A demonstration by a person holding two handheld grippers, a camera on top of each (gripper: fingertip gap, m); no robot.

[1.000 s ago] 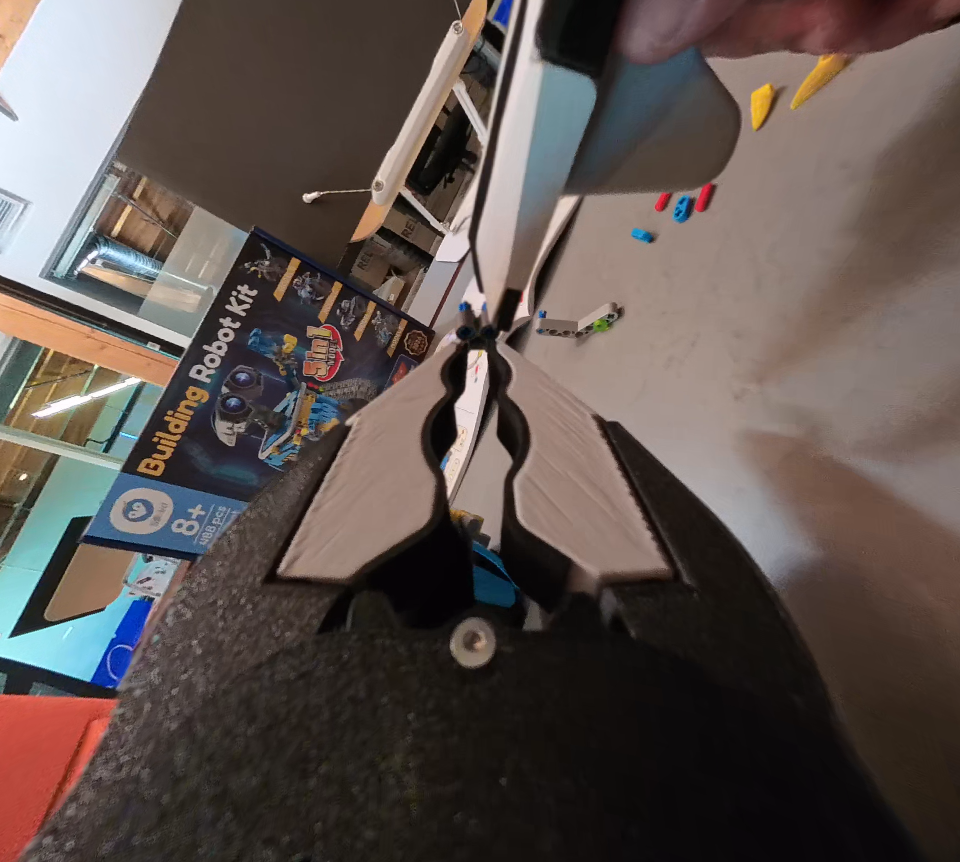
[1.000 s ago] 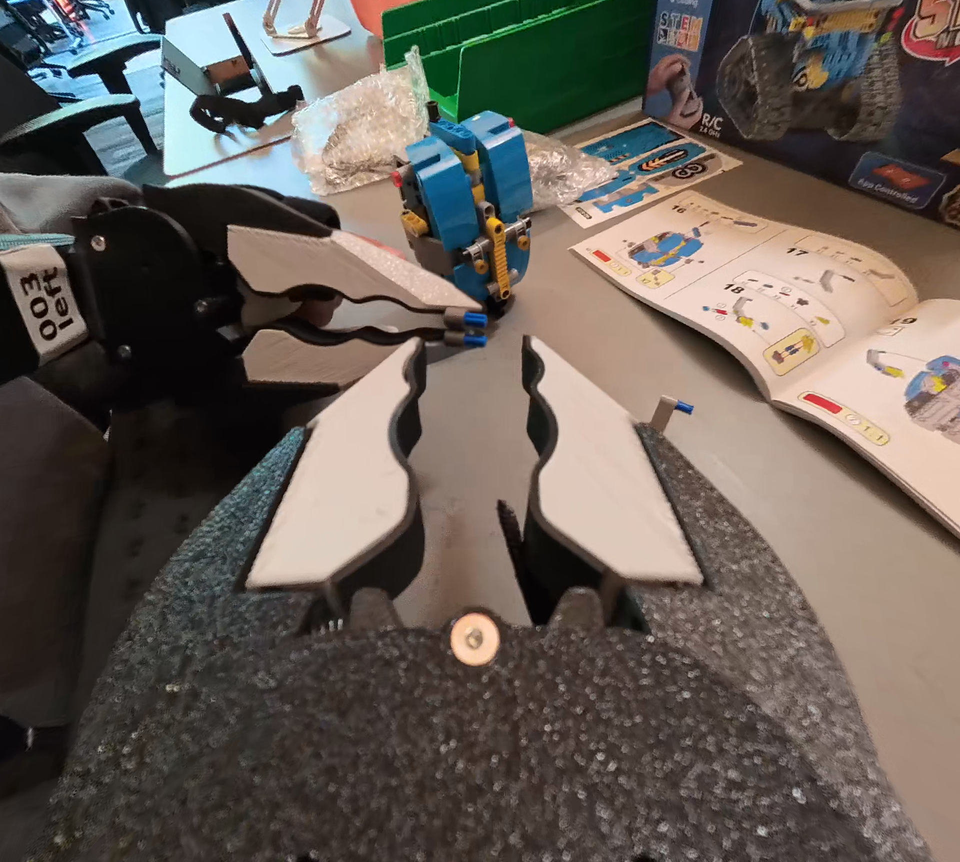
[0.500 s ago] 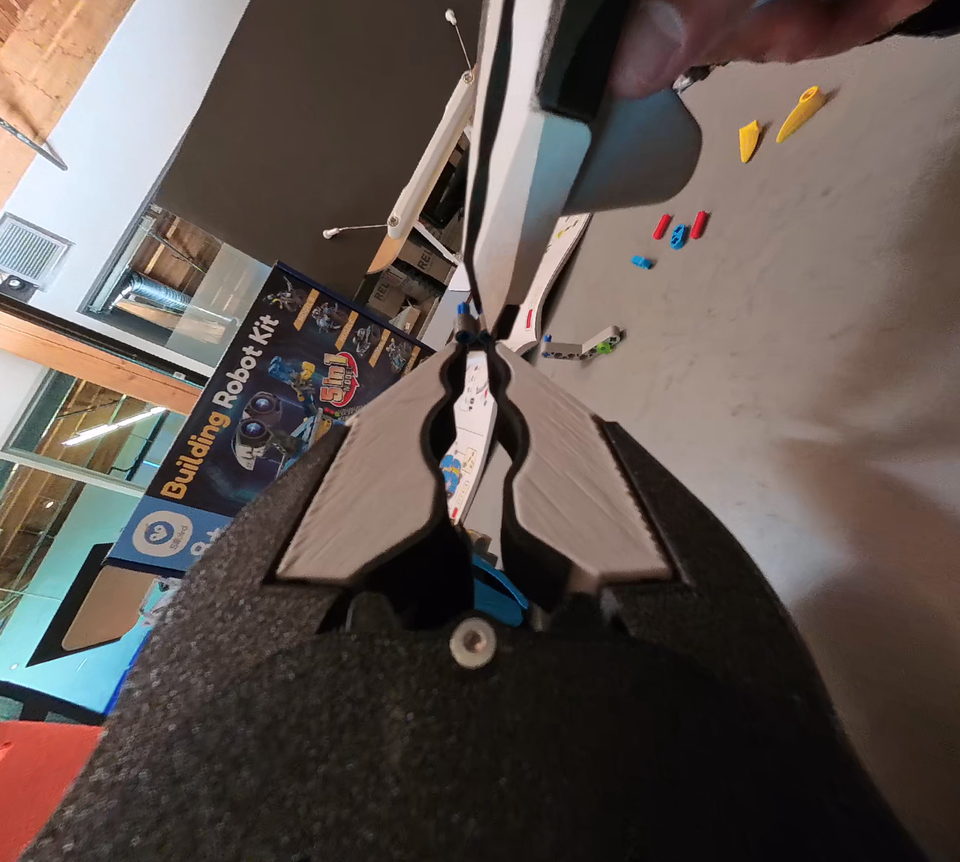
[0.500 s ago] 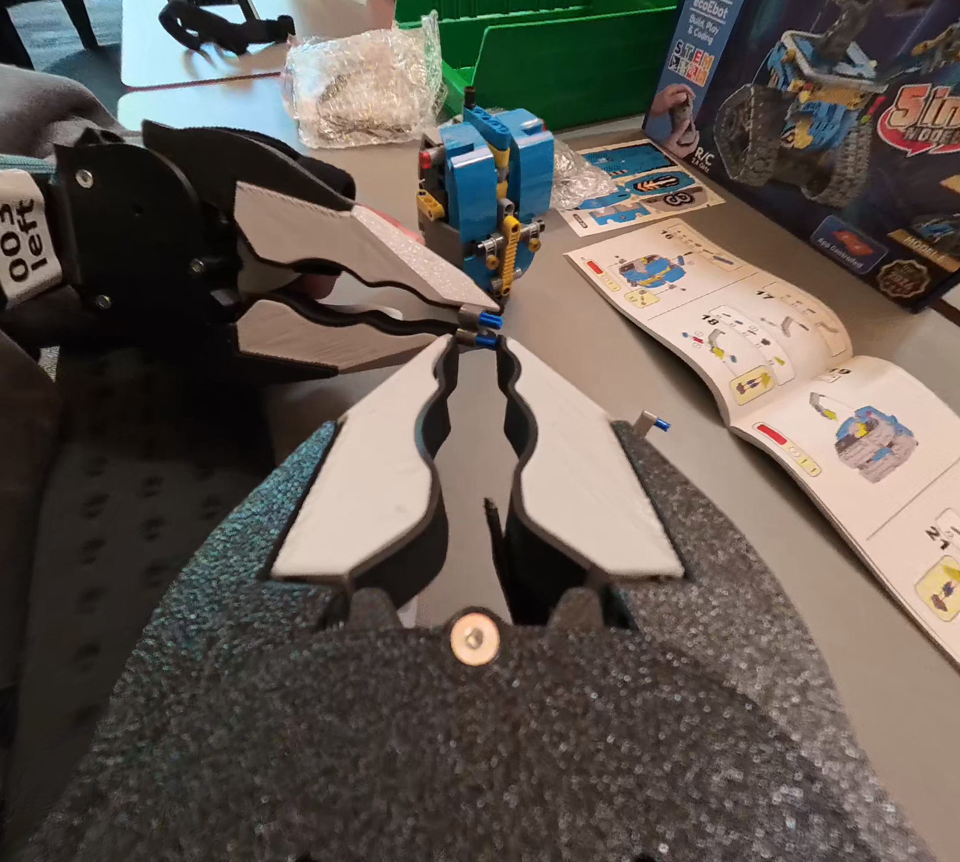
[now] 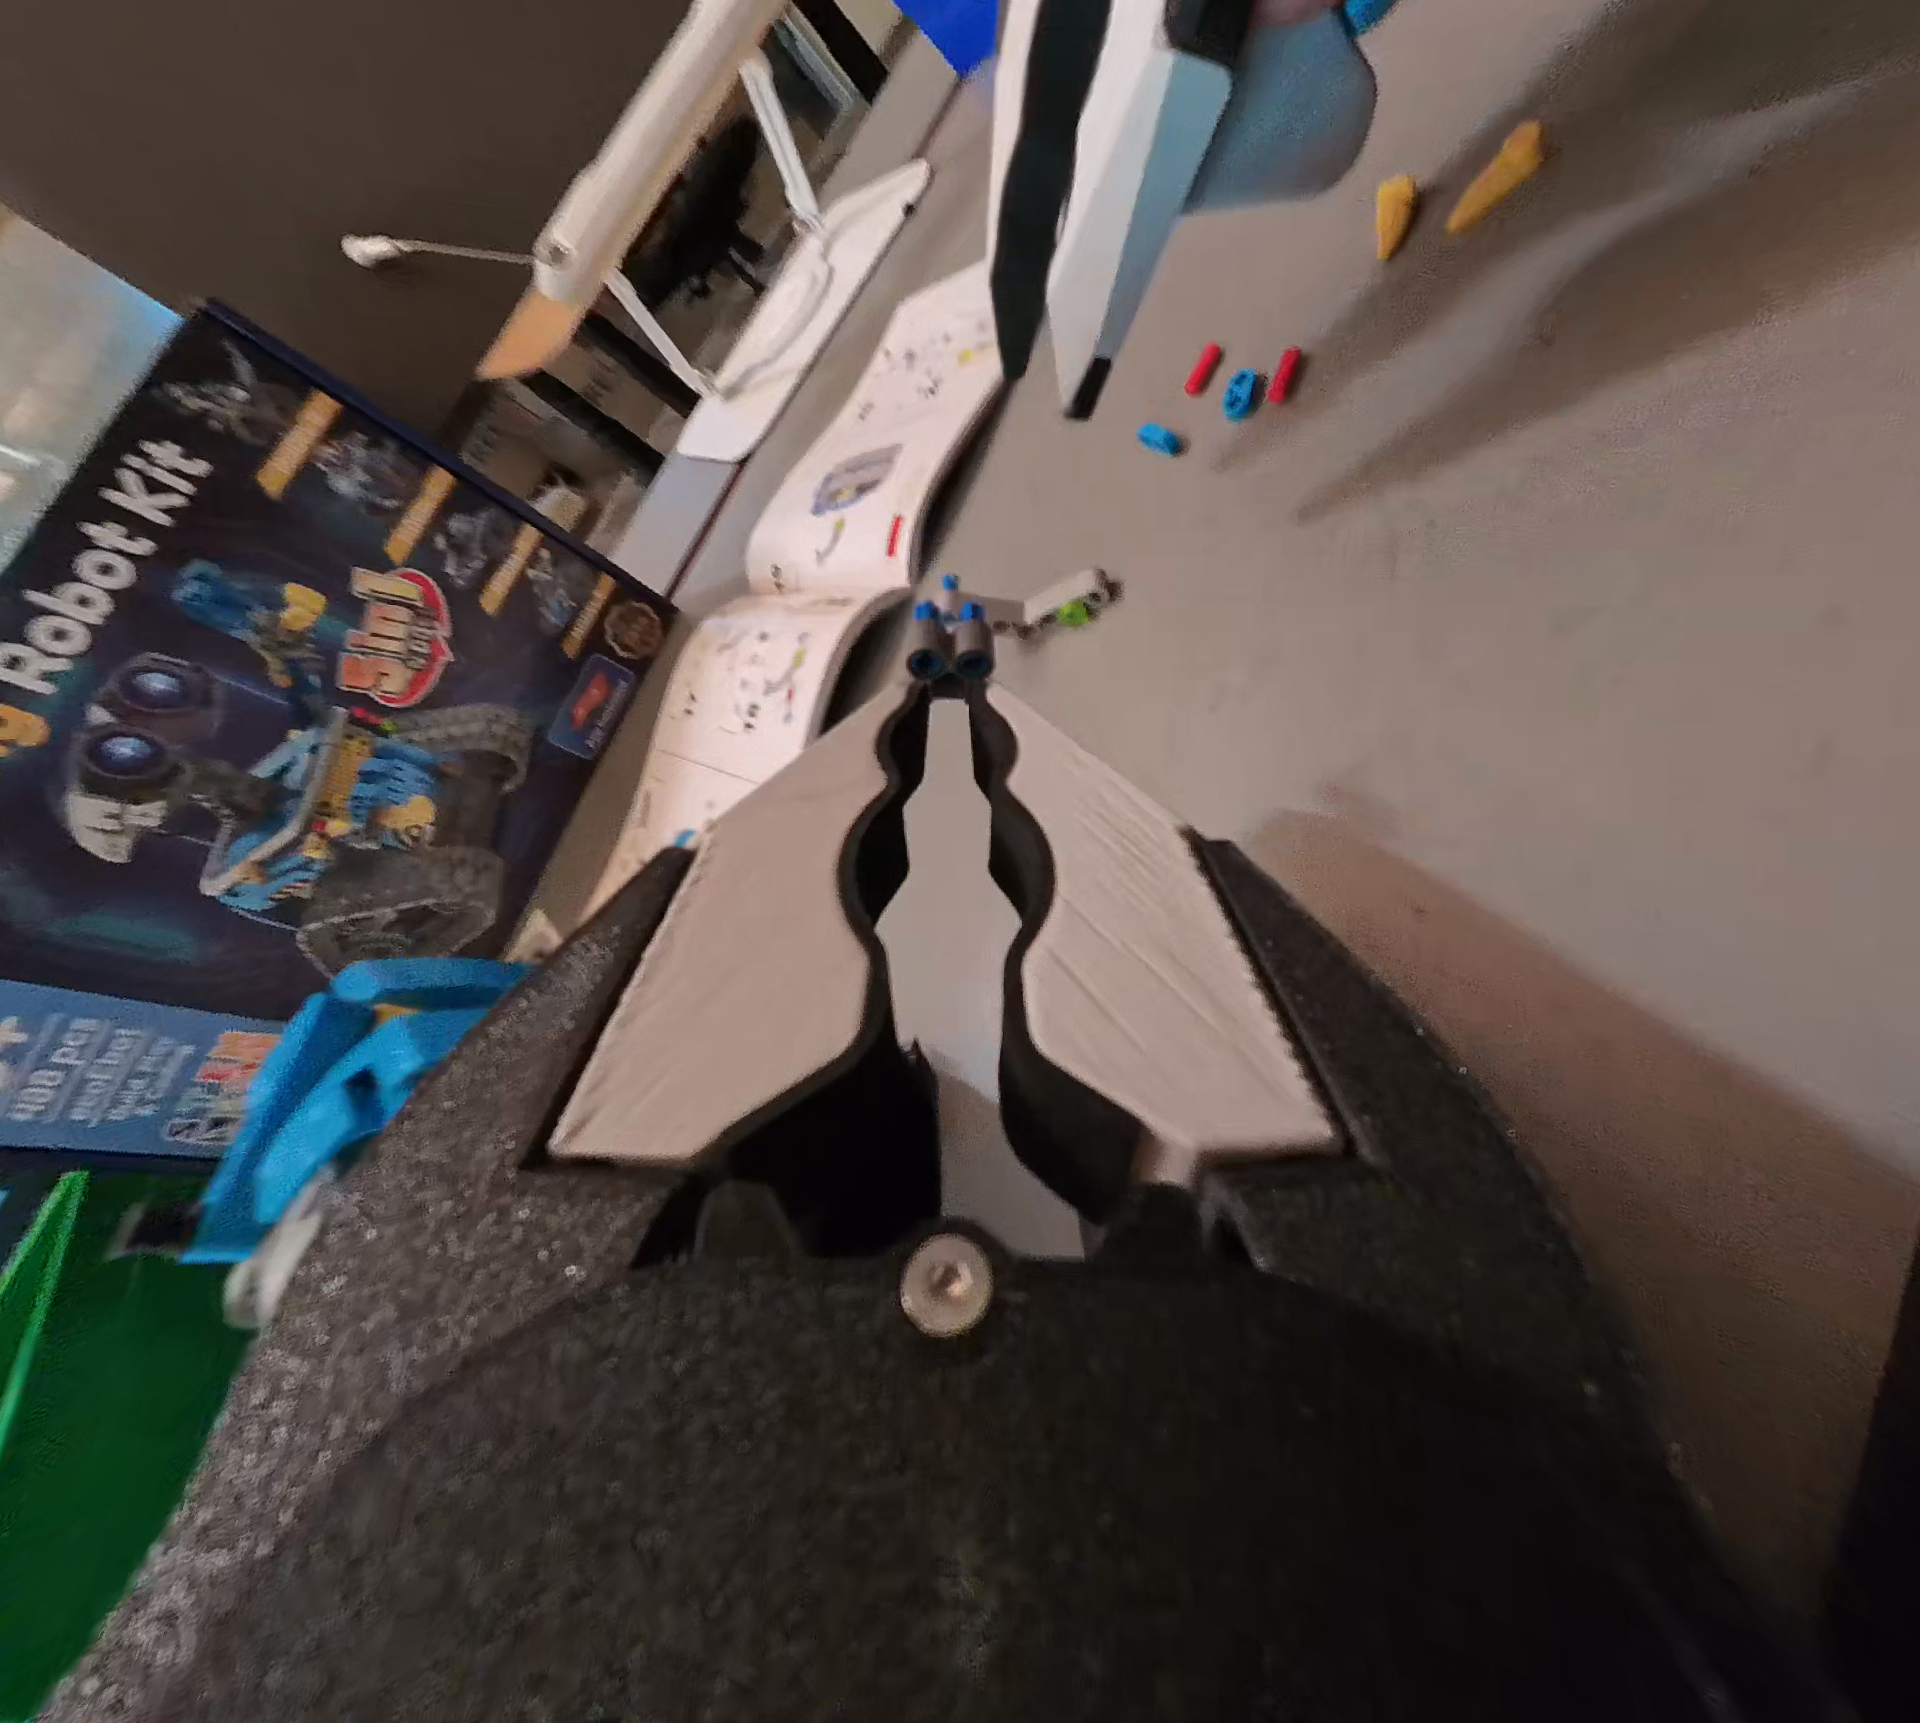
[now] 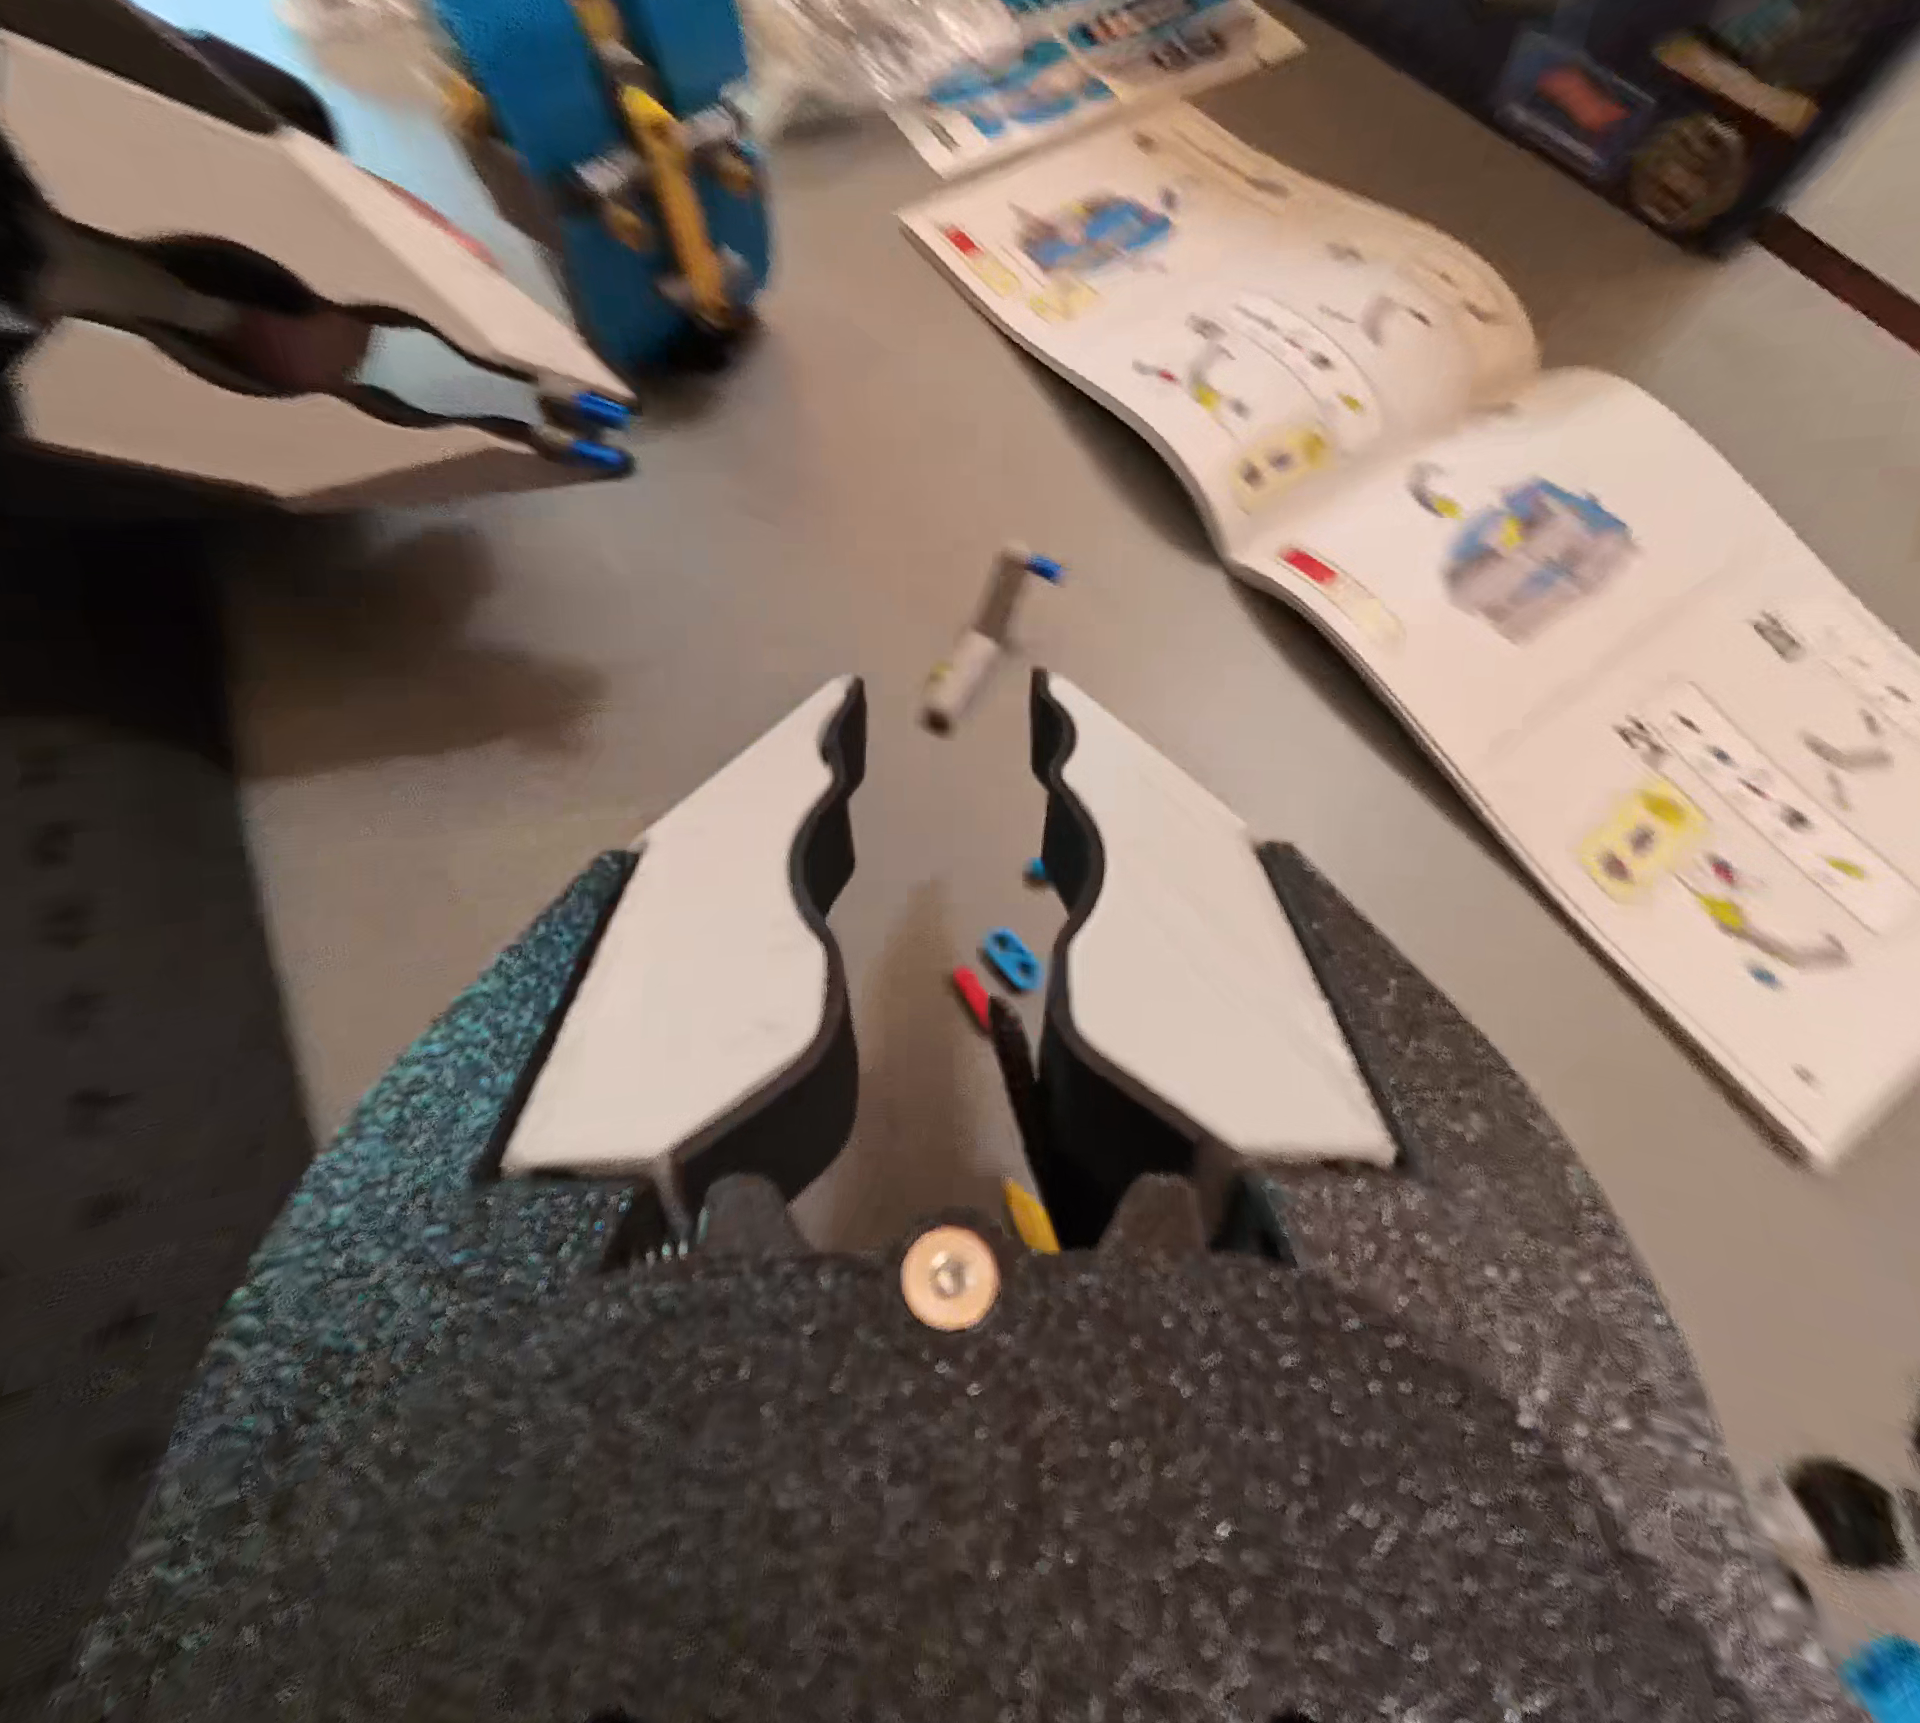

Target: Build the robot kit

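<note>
My left gripper (image 5: 948,699) is shut on a small grey connector with two blue pins (image 5: 950,653), held above the grey table. It also shows in the right wrist view (image 6: 613,432), at the left, with the pins (image 6: 597,455) sticking out of its tips. My right gripper (image 6: 948,691) is open and empty, low over the table. A grey beam with a blue pin (image 6: 982,645) lies just ahead of its fingertips; the left wrist view shows it too (image 5: 1060,608). The right gripper (image 5: 1044,385) hangs at the top of the left wrist view.
A blue brick model (image 6: 582,73) stands behind the left gripper. An open instruction booklet (image 6: 1455,530) lies to the right, with a dark kit box (image 5: 260,686) behind it. Small red and blue pieces (image 5: 1236,385), yellow pieces (image 5: 1455,187) and a green bin (image 5: 62,1361) are nearby. My hands' fingertips stand some 8 cm from each other.
My right gripper has pulled away from the left gripper's tips, opened wider and swung down toward the grey beam. The left gripper still holds the connector and has tilted.
</note>
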